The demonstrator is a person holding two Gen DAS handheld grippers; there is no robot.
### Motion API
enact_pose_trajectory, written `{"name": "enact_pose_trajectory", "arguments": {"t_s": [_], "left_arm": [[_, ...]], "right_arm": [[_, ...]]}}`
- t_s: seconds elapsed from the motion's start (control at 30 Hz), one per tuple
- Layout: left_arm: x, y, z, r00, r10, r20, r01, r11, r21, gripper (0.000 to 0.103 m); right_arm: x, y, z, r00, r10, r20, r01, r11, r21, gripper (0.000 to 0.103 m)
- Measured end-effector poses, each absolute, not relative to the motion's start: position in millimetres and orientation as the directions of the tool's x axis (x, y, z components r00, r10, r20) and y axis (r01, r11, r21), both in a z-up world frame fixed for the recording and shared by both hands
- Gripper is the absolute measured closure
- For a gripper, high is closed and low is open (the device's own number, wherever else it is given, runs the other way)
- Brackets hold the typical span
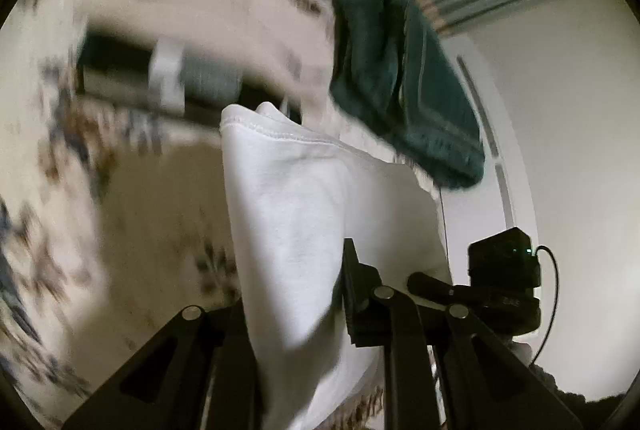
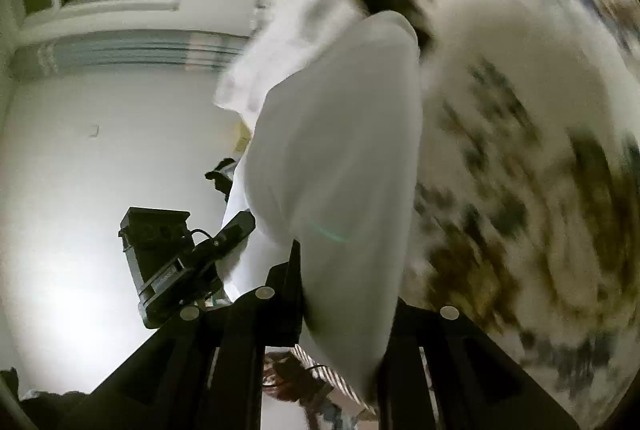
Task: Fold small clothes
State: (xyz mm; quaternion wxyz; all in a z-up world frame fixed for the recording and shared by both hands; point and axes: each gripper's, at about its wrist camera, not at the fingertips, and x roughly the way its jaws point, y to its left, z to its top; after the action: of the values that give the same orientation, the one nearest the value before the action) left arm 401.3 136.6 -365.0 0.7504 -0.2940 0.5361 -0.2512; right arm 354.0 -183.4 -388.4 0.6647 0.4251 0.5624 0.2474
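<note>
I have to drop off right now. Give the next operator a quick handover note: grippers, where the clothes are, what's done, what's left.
Left gripper: shut on the white garment, hem edge up, cloth held off the surface.
Right gripper: shut on the same white garment, which hangs between the two.
The patterned bedspread lies beyond; a dark green garment sits on it, untouched. Both views are motion-blurred.
Done: white garment picked up by both grippers.
Left: no finished fold visible. Probably lay it flat, fold it, then take the green one.
</note>
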Motion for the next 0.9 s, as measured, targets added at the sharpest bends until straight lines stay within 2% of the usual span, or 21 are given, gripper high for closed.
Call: {"name": "enact_pose_trajectory", "arguments": {"t_s": [0.13, 0.27, 0.43, 0.63, 0.7, 0.73, 0.77, 0.8, 0.83, 0.87, 0.9], "left_arm": [[466, 165, -330, 0.366, -0.647, -0.669, 0.078, 0.737, -0.671, 0.089], [542, 187, -322, 0.404, -0.585, -0.703, 0.069, 0.786, -0.615, 0.089], [608, 207, -343, 0.401, -0.511, -0.76, 0.042, 0.839, -0.543, 0.088], [650, 212, -385, 0.344, -0.37, -0.863, -0.001, 0.919, -0.394, 0.086], [653, 215, -386, 0.355, -0.337, -0.872, -0.009, 0.932, -0.364, 0.086], [651, 216, -383, 0.368, -0.325, -0.871, -0.011, 0.935, -0.354, 0.081], [649, 218, -379, 0.395, -0.29, -0.872, -0.021, 0.946, -0.324, 0.072], [647, 219, -376, 0.416, -0.266, -0.869, -0.023, 0.953, -0.302, 0.067], [643, 219, -371, 0.447, -0.223, -0.866, -0.026, 0.965, -0.261, 0.053], [641, 219, -367, 0.469, -0.177, -0.865, -0.032, 0.976, -0.217, 0.024], [637, 218, -365, 0.476, -0.15, -0.867, -0.038, 0.981, -0.19, 0.007]], "right_arm": [[430, -144, -347, 0.271, 0.8, -0.535, 0.096, 0.531, 0.842, 0.09], [517, -109, -339, 0.268, 0.792, -0.549, 0.073, 0.551, 0.831, 0.09], [607, -63, -372, 0.246, 0.765, -0.596, 0.067, 0.6, 0.797, 0.09], [652, -39, -406, 0.203, 0.697, -0.688, 0.087, 0.687, 0.721, 0.09], [654, -35, -411, 0.182, 0.656, -0.733, 0.073, 0.734, 0.675, 0.086], [653, -34, -410, 0.176, 0.636, -0.751, 0.067, 0.754, 0.654, 0.084], [654, -31, -409, 0.167, 0.598, -0.784, 0.056, 0.788, 0.613, 0.073], [655, -31, -409, 0.169, 0.567, -0.806, 0.052, 0.812, 0.582, 0.058], [652, -30, -405, 0.179, 0.513, -0.84, 0.045, 0.848, 0.527, 0.054], [648, -29, -400, 0.189, 0.46, -0.868, 0.039, 0.879, 0.474, 0.045], [643, -28, -394, 0.206, 0.4, -0.893, 0.033, 0.909, 0.415, 0.029]]}}
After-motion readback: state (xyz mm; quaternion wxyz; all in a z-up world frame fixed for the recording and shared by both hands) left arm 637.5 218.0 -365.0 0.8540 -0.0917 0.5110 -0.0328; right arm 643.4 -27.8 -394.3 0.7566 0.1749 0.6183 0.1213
